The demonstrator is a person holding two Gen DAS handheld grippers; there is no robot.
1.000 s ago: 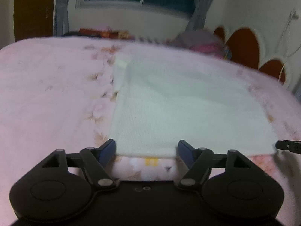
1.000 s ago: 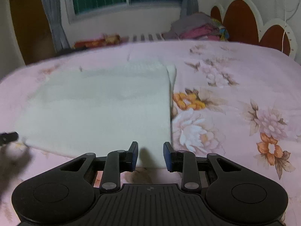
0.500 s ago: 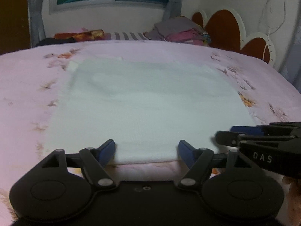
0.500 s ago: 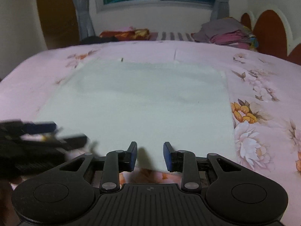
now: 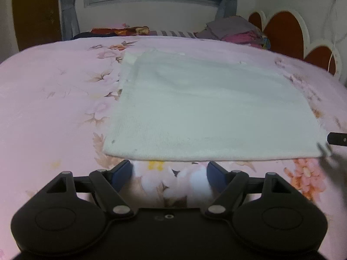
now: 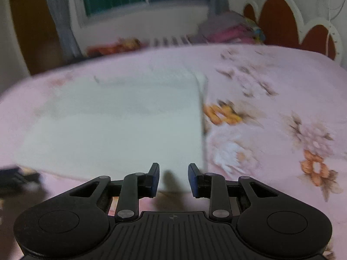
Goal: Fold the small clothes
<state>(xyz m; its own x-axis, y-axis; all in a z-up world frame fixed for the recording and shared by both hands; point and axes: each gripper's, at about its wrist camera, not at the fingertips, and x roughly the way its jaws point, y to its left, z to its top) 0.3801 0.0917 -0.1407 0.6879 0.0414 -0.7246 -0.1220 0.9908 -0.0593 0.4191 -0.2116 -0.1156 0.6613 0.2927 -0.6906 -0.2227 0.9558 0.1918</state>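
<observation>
Covering the pink floral bedsheet (image 5: 54, 99): white folded cloth (image 5: 206, 112), lying flat.
Your left gripper (image 5: 169, 170) gapes wide at 6 o'clock off its near hem, gripping nothing; your right gripper (image 6: 173, 178) stands half parted over the near right corner, unclenched.

Right wrist view is motion-blurred; the right tongs (image 5: 338, 139) are cut off at the left view's edge.

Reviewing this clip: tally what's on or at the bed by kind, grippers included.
White folded cloth: 1
Grippers: 2, left gripper, right gripper
Pile of folded clothes at the far edge: 1
Pink floral bedsheet: 1
Total: 5
</observation>
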